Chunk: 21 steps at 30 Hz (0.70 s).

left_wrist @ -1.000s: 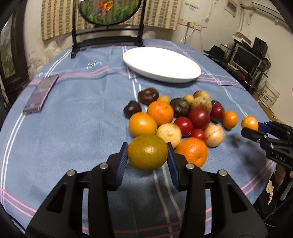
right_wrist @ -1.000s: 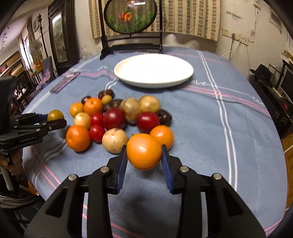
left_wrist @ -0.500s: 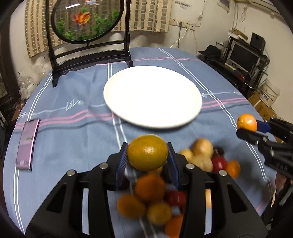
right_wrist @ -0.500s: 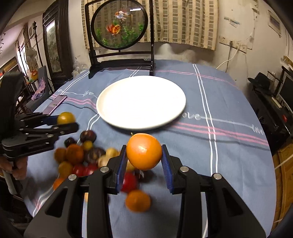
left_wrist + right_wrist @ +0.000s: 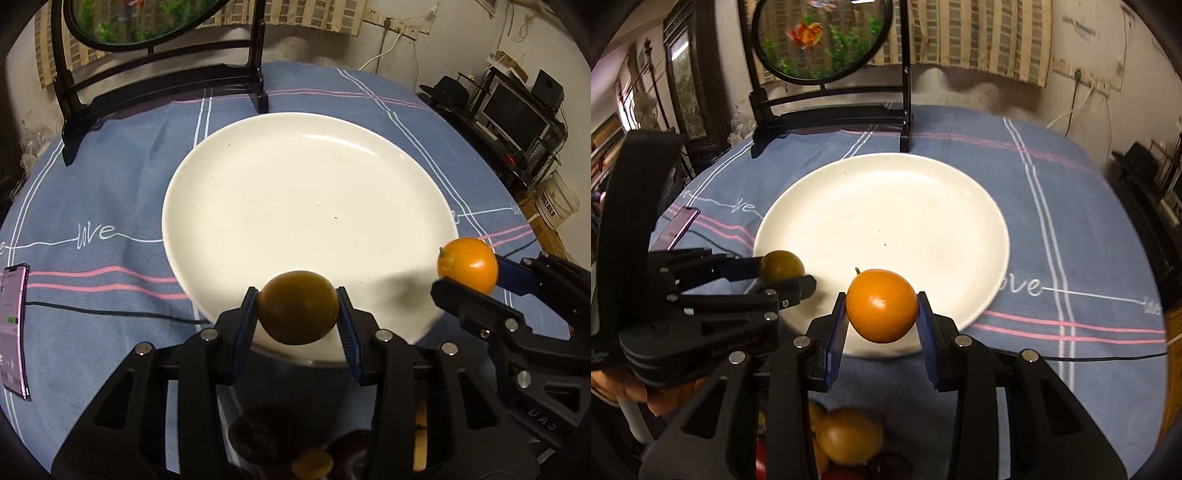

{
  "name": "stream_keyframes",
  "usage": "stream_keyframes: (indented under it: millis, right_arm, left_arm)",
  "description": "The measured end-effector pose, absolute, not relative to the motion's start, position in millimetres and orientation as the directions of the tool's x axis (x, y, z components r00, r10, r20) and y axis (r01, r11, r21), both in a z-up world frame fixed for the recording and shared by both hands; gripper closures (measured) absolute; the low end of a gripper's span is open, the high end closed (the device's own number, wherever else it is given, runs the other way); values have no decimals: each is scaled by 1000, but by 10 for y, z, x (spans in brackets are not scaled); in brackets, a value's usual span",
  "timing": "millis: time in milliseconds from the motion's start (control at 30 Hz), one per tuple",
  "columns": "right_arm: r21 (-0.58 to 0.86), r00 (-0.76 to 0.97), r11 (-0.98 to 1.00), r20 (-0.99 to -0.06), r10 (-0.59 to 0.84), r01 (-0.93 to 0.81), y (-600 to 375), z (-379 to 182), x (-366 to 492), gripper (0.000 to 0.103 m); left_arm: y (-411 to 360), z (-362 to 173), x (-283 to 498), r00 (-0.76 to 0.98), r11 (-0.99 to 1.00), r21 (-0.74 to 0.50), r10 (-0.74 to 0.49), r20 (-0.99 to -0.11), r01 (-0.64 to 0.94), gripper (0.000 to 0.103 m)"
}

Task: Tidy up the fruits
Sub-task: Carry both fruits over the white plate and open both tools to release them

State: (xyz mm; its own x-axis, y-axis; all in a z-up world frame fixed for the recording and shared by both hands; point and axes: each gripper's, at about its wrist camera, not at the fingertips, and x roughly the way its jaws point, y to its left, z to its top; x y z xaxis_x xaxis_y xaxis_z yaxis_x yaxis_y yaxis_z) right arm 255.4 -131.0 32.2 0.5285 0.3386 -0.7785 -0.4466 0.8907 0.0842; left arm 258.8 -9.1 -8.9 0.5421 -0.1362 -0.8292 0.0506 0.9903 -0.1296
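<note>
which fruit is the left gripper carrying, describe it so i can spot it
Start at the big white plate on the blue tablecloth. At its near rim, two fruits hang in jaws. Yours is the dull greenish-brown fruit on the left, not the bright orange.

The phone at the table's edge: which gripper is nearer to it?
Left. The left gripper, shut on a greenish orange, is beside the plate's phone-side rim. The right gripper, holding the orange, sits farther from the phone.
</note>
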Motion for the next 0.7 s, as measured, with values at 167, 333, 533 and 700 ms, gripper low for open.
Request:
stream_keyframes:
  millis: [167,333,533,700]
  right_arm:
    - [133,485,895,-802,349,-425,-1301,155,2740,66]
    - [168,487,898,-792,369,-407,-1397,132,2762,42]
    - [197,496,890,-771,399,-411,-1500,200,2693,42]
    - [195,536,889,-737,411,-414,-1588,339,2556,41]
  left_arm:
    - [-45,-168,2730,529,989,-147,-137,-838,25,50]
    - [-21,-121,2736,564,989,-148,-125,-816,5,28]
    - [22,-33,2615,594,972,-234,-174,-786,-25,20]
    - [40,107,2399,606,981,-187,-117,-786,-52,20]
